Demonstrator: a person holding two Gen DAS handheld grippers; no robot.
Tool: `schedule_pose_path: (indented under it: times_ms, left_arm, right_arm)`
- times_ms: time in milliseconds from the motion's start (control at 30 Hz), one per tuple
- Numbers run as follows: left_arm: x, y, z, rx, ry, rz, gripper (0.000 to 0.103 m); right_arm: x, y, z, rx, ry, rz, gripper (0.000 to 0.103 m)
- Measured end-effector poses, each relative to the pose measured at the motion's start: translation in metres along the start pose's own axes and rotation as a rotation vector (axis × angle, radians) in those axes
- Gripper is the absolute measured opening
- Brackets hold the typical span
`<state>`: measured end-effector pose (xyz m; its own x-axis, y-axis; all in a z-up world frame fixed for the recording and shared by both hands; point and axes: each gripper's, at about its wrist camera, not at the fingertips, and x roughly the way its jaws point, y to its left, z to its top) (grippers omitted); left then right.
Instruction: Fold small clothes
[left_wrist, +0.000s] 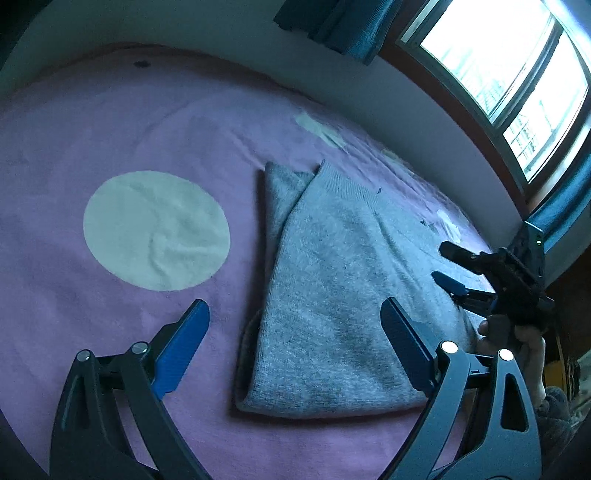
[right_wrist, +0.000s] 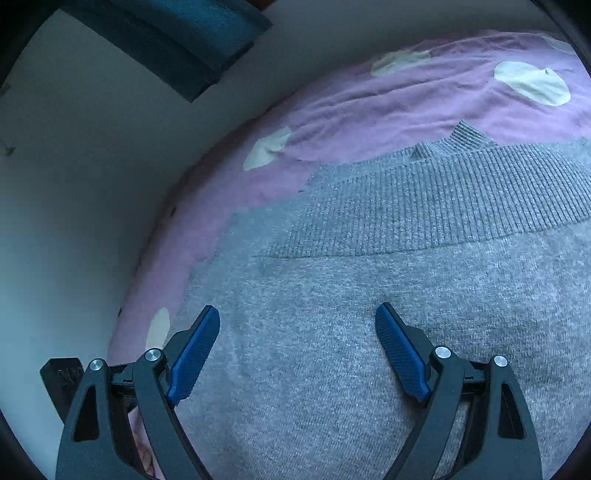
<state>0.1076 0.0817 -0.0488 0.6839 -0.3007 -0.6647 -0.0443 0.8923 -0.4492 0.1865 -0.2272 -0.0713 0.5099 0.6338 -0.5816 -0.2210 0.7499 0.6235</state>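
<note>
A grey knit sweater (left_wrist: 332, 291) lies folded lengthwise on a pink bedcover (left_wrist: 110, 122), its ribbed hem at the far end. My left gripper (left_wrist: 295, 314) is open and empty, hovering over the sweater's near left part. My right gripper (left_wrist: 445, 267) shows at the sweater's right edge in the left wrist view, open. In the right wrist view the right gripper (right_wrist: 297, 317) is open and empty just above the sweater (right_wrist: 369, 314), with the ribbed hem (right_wrist: 443, 199) ahead of it.
The bedcover has white round patches (left_wrist: 155, 229), also seen in the right wrist view (right_wrist: 532, 83). A white wall (right_wrist: 74, 184) runs along the bed's far side. A window (left_wrist: 498, 66) and teal curtains (left_wrist: 343, 22) stand beyond.
</note>
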Motion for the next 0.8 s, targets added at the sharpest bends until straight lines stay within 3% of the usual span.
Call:
schedule_pose_path:
  times_ms: [267,467,800]
  left_arm:
    - [0.003,0.001,-0.002,0.000,0.006,0.000,0.093]
    - [0.005,0.002,-0.002,0.007,0.010,0.007,0.093]
    - [0.007,-0.001,-0.003,0.023,0.020,0.020,0.096]
  right_arm:
    - [-0.041,0.012,-0.056,-0.034,-0.050,-0.022,0.085]
    - [-0.066,0.023,-0.103,-0.053,-0.065,0.017,0.085]
    - [-0.058,0.021,-0.122,-0.066,-0.078,0.025,0.087]
